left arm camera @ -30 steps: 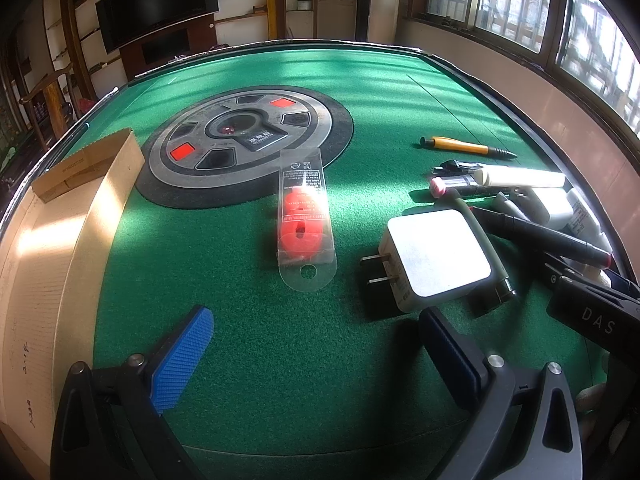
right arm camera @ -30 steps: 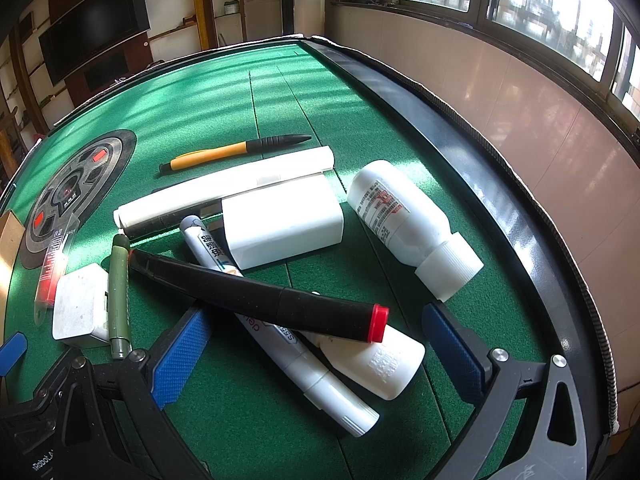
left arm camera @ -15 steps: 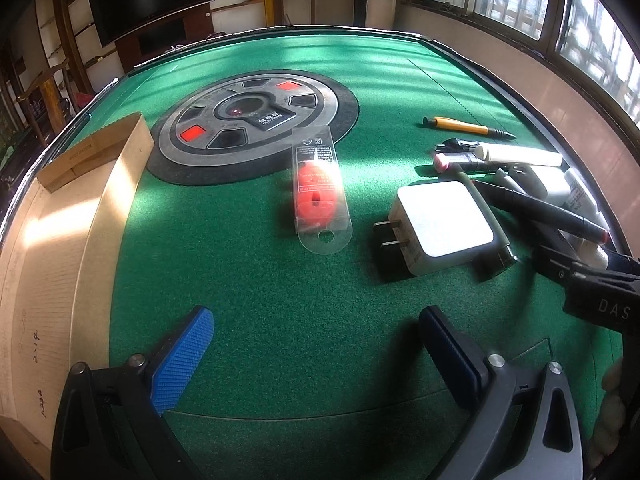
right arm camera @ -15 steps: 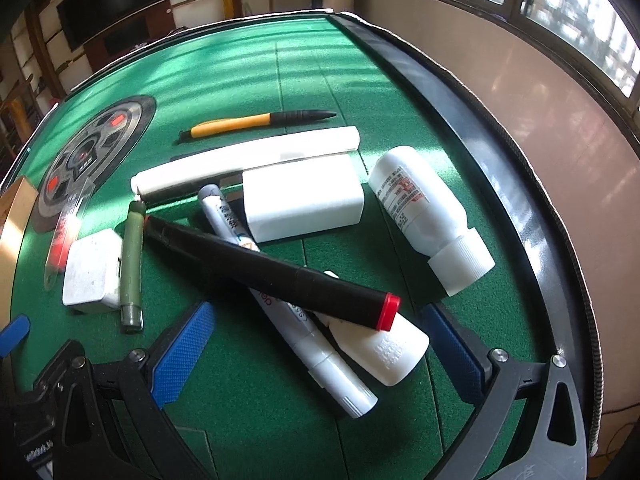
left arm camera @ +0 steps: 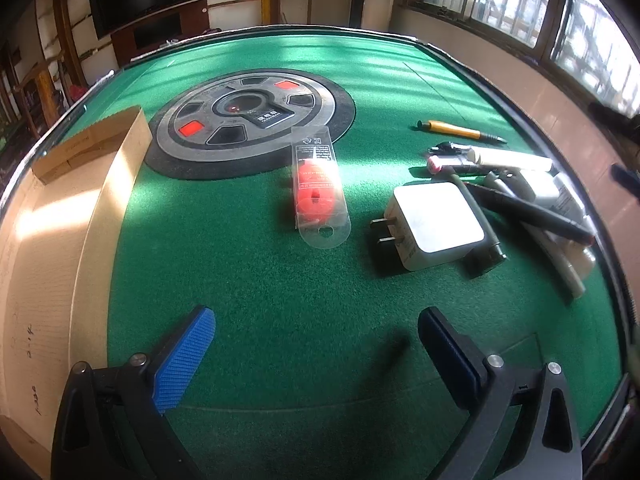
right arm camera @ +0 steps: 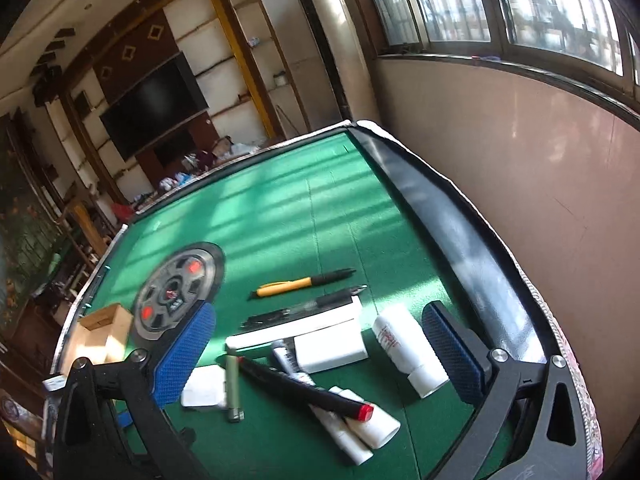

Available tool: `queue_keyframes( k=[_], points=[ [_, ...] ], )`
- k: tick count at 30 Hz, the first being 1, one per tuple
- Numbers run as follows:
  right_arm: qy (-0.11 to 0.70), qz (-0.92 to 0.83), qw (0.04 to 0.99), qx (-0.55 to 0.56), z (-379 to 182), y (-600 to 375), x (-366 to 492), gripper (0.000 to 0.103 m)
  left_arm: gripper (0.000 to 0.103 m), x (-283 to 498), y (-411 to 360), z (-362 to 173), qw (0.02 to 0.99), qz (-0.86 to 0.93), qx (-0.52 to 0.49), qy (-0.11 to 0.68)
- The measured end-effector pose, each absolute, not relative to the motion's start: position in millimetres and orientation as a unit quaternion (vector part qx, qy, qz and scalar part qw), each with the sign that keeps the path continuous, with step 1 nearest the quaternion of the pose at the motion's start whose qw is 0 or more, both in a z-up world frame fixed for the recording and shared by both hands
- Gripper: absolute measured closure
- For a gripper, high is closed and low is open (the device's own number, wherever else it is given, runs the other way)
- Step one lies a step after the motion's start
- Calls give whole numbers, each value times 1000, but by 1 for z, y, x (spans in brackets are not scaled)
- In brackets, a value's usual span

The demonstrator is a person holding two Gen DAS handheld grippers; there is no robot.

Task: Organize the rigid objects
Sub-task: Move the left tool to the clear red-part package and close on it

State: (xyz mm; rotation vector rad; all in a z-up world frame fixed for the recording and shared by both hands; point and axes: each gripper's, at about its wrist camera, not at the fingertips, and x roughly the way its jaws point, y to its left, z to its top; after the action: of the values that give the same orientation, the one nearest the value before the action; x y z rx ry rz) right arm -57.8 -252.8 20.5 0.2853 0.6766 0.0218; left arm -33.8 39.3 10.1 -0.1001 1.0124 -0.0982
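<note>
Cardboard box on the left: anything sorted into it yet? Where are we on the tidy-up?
Nothing looks done: the visible part of the cardboard box shows no items. Nothing is in hand either; the left gripper and right gripper are both open and empty. Left to do: the white charger, orange packet, yellow pen, black marker and white bottle all lie on the green felt.

rough green felt table top (left arm camera: pixel 260 288); matt brown cardboard box (left arm camera: pixel 52 248) at left; clear glossy plastic blister pack (left arm camera: pixel 318 184) in the middle; smooth white plastic charger block (left arm camera: pixel 434 224) right; ribbed blue gripper pads (left arm camera: pixel 186 358) near.
</note>
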Motion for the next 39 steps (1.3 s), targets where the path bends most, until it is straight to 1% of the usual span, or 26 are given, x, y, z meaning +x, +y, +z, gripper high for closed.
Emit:
queue_keyframes(
  k=[1,2,3,4,6,7,9,12,14,15,16,17,18,21,26,28,32,33,34,35,39],
  points=[
    [331,-7,936,122,13,-250,-50,6,5,-38,49,16,870,-64,-83,483],
    [321,-24,941,106,8,-249,-49,6,5,-42,59,22,870,-77,-105,476],
    [307,-42,946,91,2,-248,-48,6,5,-45,65,29,875,-77,-108,466],
    [297,-56,950,83,-6,-249,-48,6,4,-47,68,34,881,-71,-97,458],
    [323,-60,939,98,-18,-257,-42,6,4,-45,69,40,890,-68,-74,445],
    [319,-48,939,119,-19,-262,-43,5,4,-42,68,40,891,-64,-67,444],
    [311,-47,940,129,-18,-266,-46,5,4,-32,65,40,892,-63,-67,442],
    [320,-43,937,131,-20,-266,-43,5,4,-5,60,40,887,-39,-67,455],
    [325,-40,936,130,-20,-265,-44,5,7,19,58,39,880,-37,-77,466],
    [325,-40,936,131,-20,-265,-44,5,16,29,59,37,875,-40,-86,475],
    [323,-38,936,133,-19,-266,-46,5,30,38,61,32,867,-45,-96,487],
    [320,-35,937,136,-18,-267,-47,5,37,48,61,26,857,-48,-101,503],
    [316,-33,938,138,-16,-267,-48,5,48,55,59,19,850,-48,-98,515],
    [308,-30,940,144,-13,-268,-50,5,48,59,49,19,862,-37,-54,502],
    [315,-22,936,156,-15,-271,-48,5,47,58,44,14,868,-24,-48,493],
    [318,-17,934,162,-16,-271,-48,5,41,60,42,13,871,-20,-43,489],
    [320,-18,934,161,-17,-271,-48,5,36,63,36,11,873,-4,-15,488],
    [320,-19,934,160,-17,-271,-48,5,33,63,34,10,874,2,-6,486],
    [320,-20,934,160,-17,-271,-48,5,28,63,33,10,878,10,1,479],
    [322,-21,933,159,-18,-271,-48,5,25,62,33,9,880,18,5,474],
    [328,-22,930,162,-21,-271,-47,5,8,59,40,3,889,47,-10,456]
  ],
)
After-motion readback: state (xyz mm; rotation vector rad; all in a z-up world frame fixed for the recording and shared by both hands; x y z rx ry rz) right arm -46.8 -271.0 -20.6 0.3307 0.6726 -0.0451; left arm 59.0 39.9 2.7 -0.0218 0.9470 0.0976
